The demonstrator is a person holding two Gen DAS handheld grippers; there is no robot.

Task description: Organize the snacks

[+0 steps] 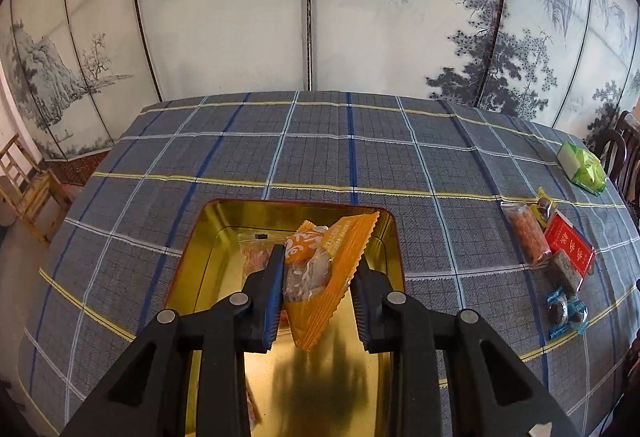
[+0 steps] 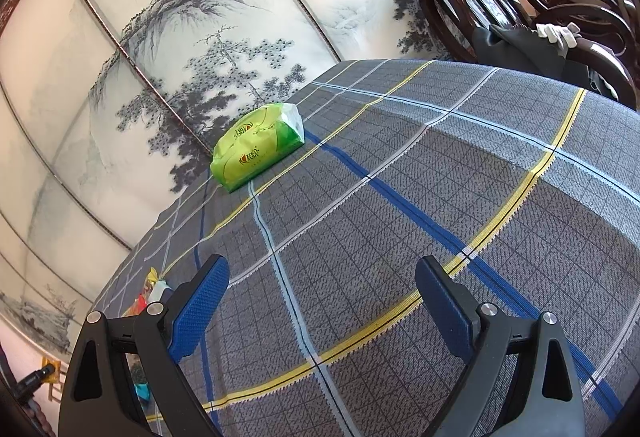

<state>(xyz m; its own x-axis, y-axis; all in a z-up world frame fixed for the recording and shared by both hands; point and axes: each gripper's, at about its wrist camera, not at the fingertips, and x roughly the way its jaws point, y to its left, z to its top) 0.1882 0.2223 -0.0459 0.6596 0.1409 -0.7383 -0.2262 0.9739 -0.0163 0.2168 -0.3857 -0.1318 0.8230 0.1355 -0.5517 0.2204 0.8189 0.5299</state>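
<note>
Off to the right of the gold tin (image 1: 192,237) we saw loose snacks (image 1: 548,249) and a green tissue pack (image 2: 256,145) near the bench's (image 1: 320,141) far edge (nothing lay between them and the tin). Most of the checked cloth lay bare. Our left tool (image 1: 318,301) angled down over the tin, pinching an orange snack packet (image 1: 332,269). Our right tool (image 2: 322,313) hovered spread wide, empty.

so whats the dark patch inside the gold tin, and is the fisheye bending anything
Left wrist view: the dark patch on the gold tin floor is the shadow of the left gripper and its orange snack packet; the screen panels bow outward. Right wrist view: the tablecloth stripes curve and the table edge bulges.
</note>
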